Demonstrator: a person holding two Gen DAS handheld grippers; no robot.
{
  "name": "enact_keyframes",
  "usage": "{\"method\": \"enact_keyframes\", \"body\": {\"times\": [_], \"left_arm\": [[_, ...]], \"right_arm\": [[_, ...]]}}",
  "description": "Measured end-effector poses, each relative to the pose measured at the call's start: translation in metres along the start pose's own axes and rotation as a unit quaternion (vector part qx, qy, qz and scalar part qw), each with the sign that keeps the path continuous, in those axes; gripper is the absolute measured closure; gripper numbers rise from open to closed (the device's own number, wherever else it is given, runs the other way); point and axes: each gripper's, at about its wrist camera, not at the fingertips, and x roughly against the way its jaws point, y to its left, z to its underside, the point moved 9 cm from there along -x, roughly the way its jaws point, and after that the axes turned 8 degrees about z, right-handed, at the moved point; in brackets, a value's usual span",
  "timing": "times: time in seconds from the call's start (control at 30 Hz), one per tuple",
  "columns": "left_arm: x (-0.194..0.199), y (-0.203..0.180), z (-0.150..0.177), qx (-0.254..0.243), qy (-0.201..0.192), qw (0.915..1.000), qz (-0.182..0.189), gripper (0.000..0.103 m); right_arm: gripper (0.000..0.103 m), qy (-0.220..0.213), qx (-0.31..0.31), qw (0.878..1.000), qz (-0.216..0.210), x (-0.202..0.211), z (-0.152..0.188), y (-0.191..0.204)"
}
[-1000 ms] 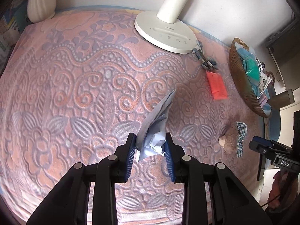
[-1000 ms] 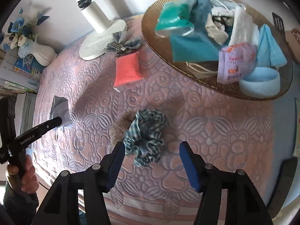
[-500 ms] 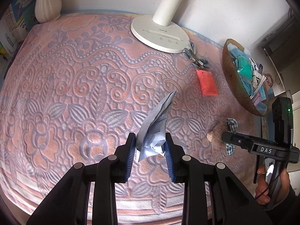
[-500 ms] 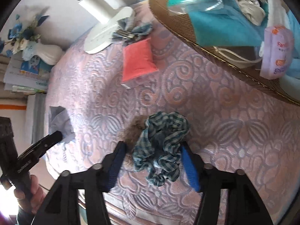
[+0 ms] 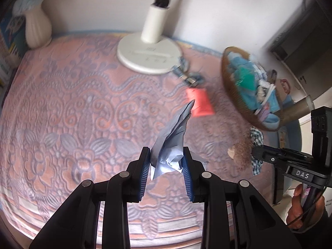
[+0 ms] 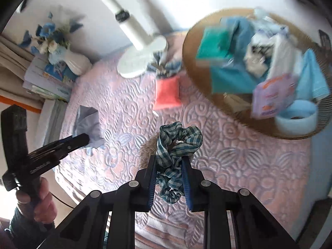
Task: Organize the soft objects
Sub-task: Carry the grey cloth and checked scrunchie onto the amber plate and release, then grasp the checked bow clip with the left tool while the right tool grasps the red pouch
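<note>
L gripper (image 5: 166, 164): jaws clamped on grey-blue crumpled cloth (image 5: 172, 137); pads pressed into the bunched lower part, loose peak sticks up and fwd, free of the bedspread.
R gripper (image 6: 169, 174): jaws closing on checked scrunchie (image 6: 176, 145); fabric betw pads and visibly squeezed, ruffle loops spill above and below the pads.
Scrunchie, where: in R jaws, over the bedspread (image 6: 238, 155), near side of the basket, not over it yet.
Brown furry item (image 6: 148, 147): just behind/left of scrunchie. Touching or attached? Can't tell; looks like a small plush in L view.
Cloth, where: in L jaws, well left of basket (image 6: 319, 108).
Basket: woven, shallow, already loaded w/ teal cloths, a lilac packet, pale blue bowl. Judged the drop target.
Still loose on bed: coral-red pad (image 6: 167, 93), checked fabric bit by lamp base (image 6: 141, 62).
Handling, scrunchie: light, soft, elastic core; squashes flat, springs back. Not fragile, not slippery. Grip across the bunched ring, as now, is adequate; single ruffle edge would likely slip out.
Handling, cloth: v. light, limp, holds creases; best held at the wad, not the thin tip.
Risk (judgement): dangling loops could snag the furry item or basket rim; both items may cling to the pads on release.
Img quality: motion blur on basket side in both views, small details unreliable.
</note>
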Motion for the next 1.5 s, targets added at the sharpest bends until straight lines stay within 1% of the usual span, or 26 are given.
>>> {"method": "enact_keyframes", "body": {"times": [0.07,0.13,0.2,0.23,0.33,0.43,0.53,0.63,0.7,0.73,0.77,0.8,0.83,0.87,0.9,0.93,1.03,1.1,1.17,1.27,1.3,1.37,1.43,1.5], "left_arm": [[0.005,-0.014,-0.010,-0.013,-0.008,0.9998,0.011,0.076],[0.010,-0.029,-0.023,-0.035,-0.016,0.9992,0.012,0.076],[0.017,-0.051,-0.041,-0.065,-0.031,0.9972,0.016,0.076],[0.019,-0.060,-0.047,-0.074,-0.037,0.9963,0.021,0.076],[0.024,-0.098,-0.073,-0.113,-0.059,0.9908,0.044,0.076],[0.021,-0.129,-0.096,-0.144,-0.067,0.9856,0.057,0.076],[0.014,-0.158,-0.113,-0.176,-0.072,0.9799,0.061,0.076],[0.001,-0.183,-0.123,-0.194,-0.068,0.9761,0.070,0.075],[-0.006,-0.195,-0.127,-0.205,-0.068,0.9737,0.072,0.072],[-0.010,-0.200,-0.130,-0.213,-0.071,0.9723,0.067,0.071],[-0.014,-0.203,-0.133,-0.216,-0.074,0.9716,0.062,0.068],[-0.018,-0.206,-0.134,-0.218,-0.076,0.9710,0.061,0.062],[-0.026,-0.206,-0.135,-0.216,-0.073,0.9715,0.065,0.059],[-0.032,-0.204,-0.135,-0.211,-0.066,0.9734,0.062,0.049],[-0.037,-0.200,-0.134,-0.202,-0.057,0.9760,0.057,0.040],[-0.042,-0.193,-0.134,-0.190,-0.051,0.9790,0.054,0.040],[-0.049,-0.172,-0.128,-0.161,-0.034,0.9844,0.063,0.040],[-0.046,-0.158,-0.124,-0.150,-0.032,0.9863,0.061,0.040],[-0.040,-0.143,-0.119,-0.141,-0.033,0.9881,0.051,0.040],[-0.030,-0.113,-0.110,-0.119,-0.039,0.9916,0.031,0.040],[-0.026,-0.100,-0.108,-0.104,-0.038,0.9935,0.028,0.040],[-0.021,-0.082,-0.104,-0.081,-0.036,0.9957,0.025,0.040],[-0.013,-0.060,-0.099,-0.065,-0.037,0.9971,0.015,0.040],[-0.006,-0.047,-0.096,-0.057,-0.038,0.9976,0.008,0.040]], "right_arm": [[0.081,-0.019,-0.006,1.000,-0.002,0.018,-0.007,0.001],[0.081,-0.040,-0.010,0.999,0.001,0.037,-0.014,-0.006],[0.081,-0.067,-0.009,0.997,0.030,0.061,-0.023,-0.018],[0.081,-0.089,-0.009,0.995,0.049,0.077,-0.031,-0.027],[0.081,-0.136,-0.025,0.988,0.067,0.115,-0.052,-0.051],[0.081,-0.169,-0.034,0.980,0.100,0.138,-0.073,-0.072],[0.081,-0.187,-0.049,0.974,0.116,0.153,-0.090,-0.087],[0.081,-0.194,-0.062,0.971,0.125,0.161,-0.100,-0.100],[0.081,-0.196,-0.067,0.970,0.127,0.162,-0.104,-0.105],[0.079,-0.195,-0.071,0.969,0.133,0.161,-0.104,-0.109],[0.073,-0.190,-0.078,0.968,0.144,0.157,-0.106,-0.114],[0.069,-0.186,-0.085,0.967,0.153,0.154,-0.105,-0.119],[0.060,-0.185,-0.091,0.965,0.161,0.151,-0.105,-0.124],[0.050,-0.187,-0.096,0.964,0.166,0.150,-0.105,-0.128],[0.049,-0.190,-0.100,0.962,0.168,0.149,-0.104,-0.133],[0.049,-0.188,-0.105,0.962,0.169,0.148,-0.102,-0.140],[0.049,-0.174,-0.126,0.962,0.171,0.145,-0.092,-0.157],[0.049,-0.170,-0.131,0.962,0.168,0.146,-0.085,-0.161],[0.049,-0.167,-0.126,0.962,0.173,0.146,-0.079,-0.161],[0.049,-0.160,-0.105,0.963,0.189,0.142,-0.074,-0.149],[0.049,-0.159,-0.099,0.964,0.191,0.140,-0.072,-0.144],[0.049,-0.153,-0.091,0.967,0.183,0.132,-0.071,-0.133],[0.049,-0.147,-0.088,0.970,0.172,0.126,-0.072,-0.124],[0.049,-0.143,-0.083,0.973,0.161,0.120,-0.074,-0.112]]}}
